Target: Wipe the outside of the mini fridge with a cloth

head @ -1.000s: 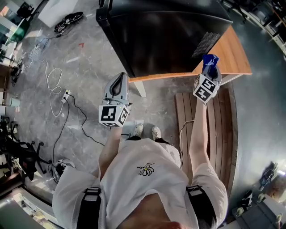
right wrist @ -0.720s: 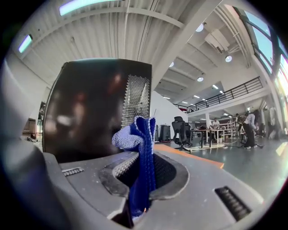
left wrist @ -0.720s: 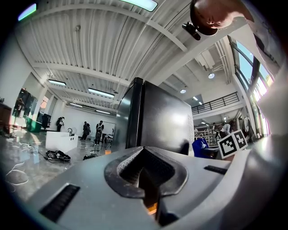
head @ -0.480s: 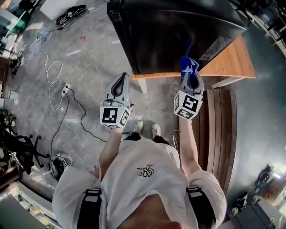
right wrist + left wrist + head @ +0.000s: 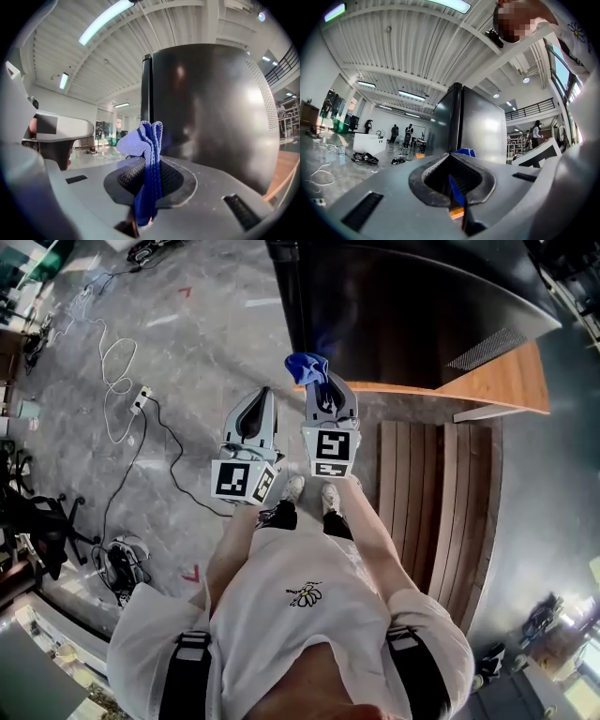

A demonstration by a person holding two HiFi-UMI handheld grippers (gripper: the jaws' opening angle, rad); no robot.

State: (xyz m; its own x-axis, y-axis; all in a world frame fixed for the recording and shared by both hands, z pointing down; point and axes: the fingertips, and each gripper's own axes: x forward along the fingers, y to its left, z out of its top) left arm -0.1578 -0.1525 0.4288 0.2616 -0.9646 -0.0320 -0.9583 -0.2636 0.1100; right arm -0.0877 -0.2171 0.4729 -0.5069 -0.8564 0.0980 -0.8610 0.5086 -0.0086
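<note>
The right gripper (image 5: 322, 390) is being clamped on a thin fold of cloth (image 5: 306, 367), which could be tugged free against the mini fridge (image 5: 403, 306).

The person wears a white T-shirt (image 5: 281, 634) with a small daisy print (image 5: 307, 594), black shoulder straps (image 5: 191, 657) and pale shoes (image 5: 293, 488); the grey left hand-held gripper (image 5: 262, 397) and right hand-held gripper (image 5: 325, 385) each carry a cube (image 5: 242, 482) of black-and-white square markers

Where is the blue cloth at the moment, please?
In the head view's upper middle, the cloth is clamped in the right gripper, close to the fridge's near corner, right of the left gripper.
</note>
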